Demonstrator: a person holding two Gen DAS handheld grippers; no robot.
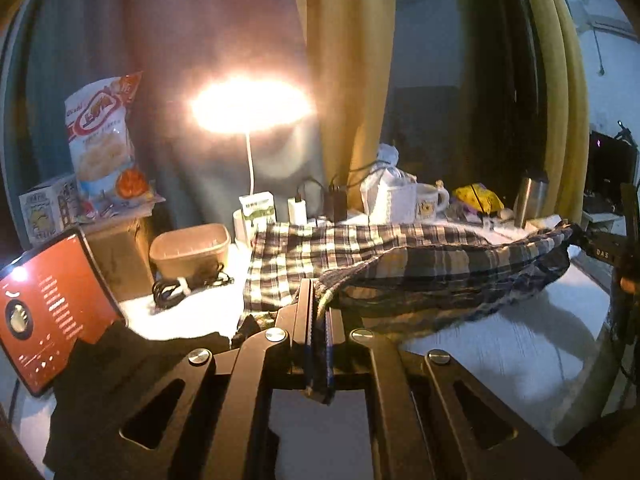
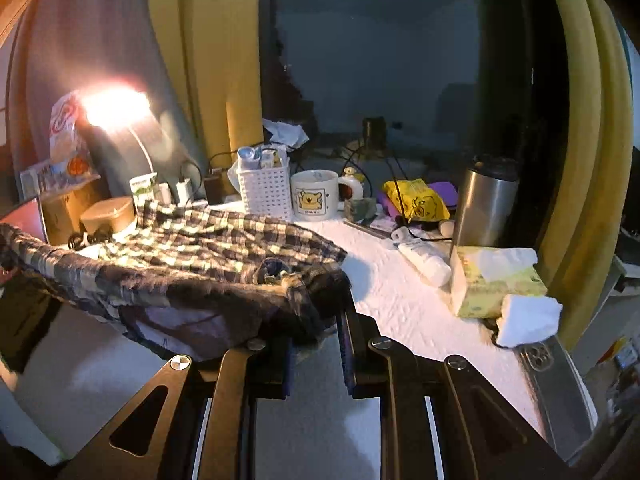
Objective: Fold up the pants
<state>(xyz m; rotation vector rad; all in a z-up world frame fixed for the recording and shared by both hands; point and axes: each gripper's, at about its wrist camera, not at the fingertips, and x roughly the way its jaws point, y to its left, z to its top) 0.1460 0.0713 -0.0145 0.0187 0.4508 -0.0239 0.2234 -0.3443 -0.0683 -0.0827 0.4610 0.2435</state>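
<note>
The plaid pants (image 1: 360,252) lie partly on the white table (image 1: 500,344), their near edge lifted and stretched between both grippers. My left gripper (image 1: 318,300) is shut on the pants' left waist corner and its drawstring. In the left wrist view the other gripper holds the far right corner (image 1: 572,236). In the right wrist view the pants (image 2: 200,248) hang from the left across to my right gripper (image 2: 320,300). Its jaws stand somewhat apart with the bunched dark corner of the pants between them.
A lit desk lamp (image 1: 250,106), snack bag (image 1: 106,136), tan box (image 1: 192,248) and red device (image 1: 52,312) stand at the left. A white basket (image 2: 266,190), mug (image 2: 316,194), steel flask (image 2: 486,204) and tissue pack (image 2: 496,280) crowd the back and right.
</note>
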